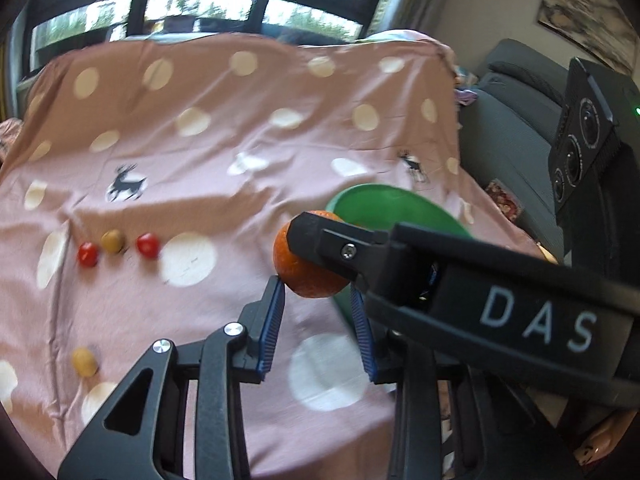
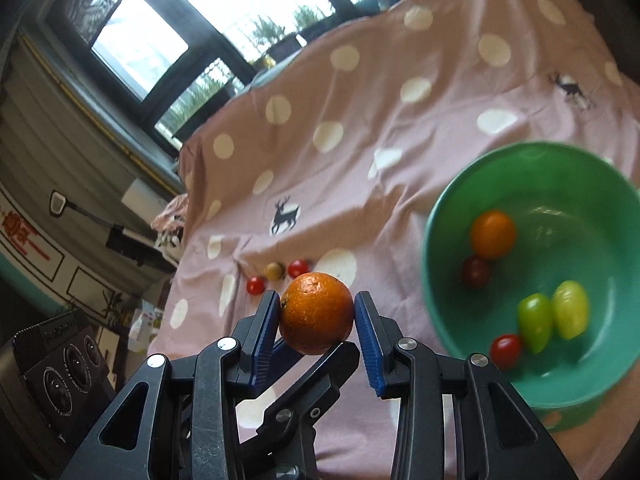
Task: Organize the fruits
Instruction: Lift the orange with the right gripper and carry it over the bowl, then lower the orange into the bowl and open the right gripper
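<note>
My right gripper (image 2: 316, 314) is shut on an orange (image 2: 316, 313) and holds it above the pink dotted cloth, left of the green bowl (image 2: 448, 208). The bowl holds another orange (image 2: 493, 234), two green fruits (image 2: 552, 320) and two red tomatoes (image 2: 505, 351). In the left wrist view my left gripper (image 1: 318, 300) is open and empty just below the same orange (image 1: 310, 276), with the right gripper's finger (image 1: 332, 240) crossing over it. Two red tomatoes (image 1: 148, 245) and a tan fruit (image 1: 112, 241) lie on the cloth at left; another tan fruit (image 1: 84, 361) lies nearer.
The pink cloth (image 1: 240, 128) covers the table, with its right edge dropping off by a grey sofa (image 1: 516, 120). A black three-lens device (image 1: 584, 136) shows at right. Windows stand behind the far edge.
</note>
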Tool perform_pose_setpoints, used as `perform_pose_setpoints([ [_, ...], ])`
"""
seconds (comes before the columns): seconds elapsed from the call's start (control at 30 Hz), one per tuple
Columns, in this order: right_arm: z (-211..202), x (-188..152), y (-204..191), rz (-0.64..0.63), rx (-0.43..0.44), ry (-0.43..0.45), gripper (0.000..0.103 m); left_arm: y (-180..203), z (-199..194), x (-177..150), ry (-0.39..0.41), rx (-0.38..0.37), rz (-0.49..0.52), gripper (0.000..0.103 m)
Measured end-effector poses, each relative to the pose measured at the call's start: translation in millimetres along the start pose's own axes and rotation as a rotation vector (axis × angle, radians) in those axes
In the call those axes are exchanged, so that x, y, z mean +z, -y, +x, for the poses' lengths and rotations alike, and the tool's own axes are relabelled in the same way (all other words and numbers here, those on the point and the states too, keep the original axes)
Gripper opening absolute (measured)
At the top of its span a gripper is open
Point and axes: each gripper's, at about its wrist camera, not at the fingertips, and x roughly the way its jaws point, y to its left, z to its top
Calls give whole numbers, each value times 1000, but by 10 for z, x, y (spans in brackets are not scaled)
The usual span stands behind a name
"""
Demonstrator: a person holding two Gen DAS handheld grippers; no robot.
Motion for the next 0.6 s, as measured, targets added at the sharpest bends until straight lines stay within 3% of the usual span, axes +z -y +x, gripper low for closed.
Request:
perform_pose_setpoints([
  [0.23, -371, 103, 375, 82, -38, 113, 40, 466, 188, 116, -2, -60, 108, 34],
  [0.6, -566, 122, 1001, 266, -90, 144, 40, 817, 640, 128, -108, -144, 155, 33],
])
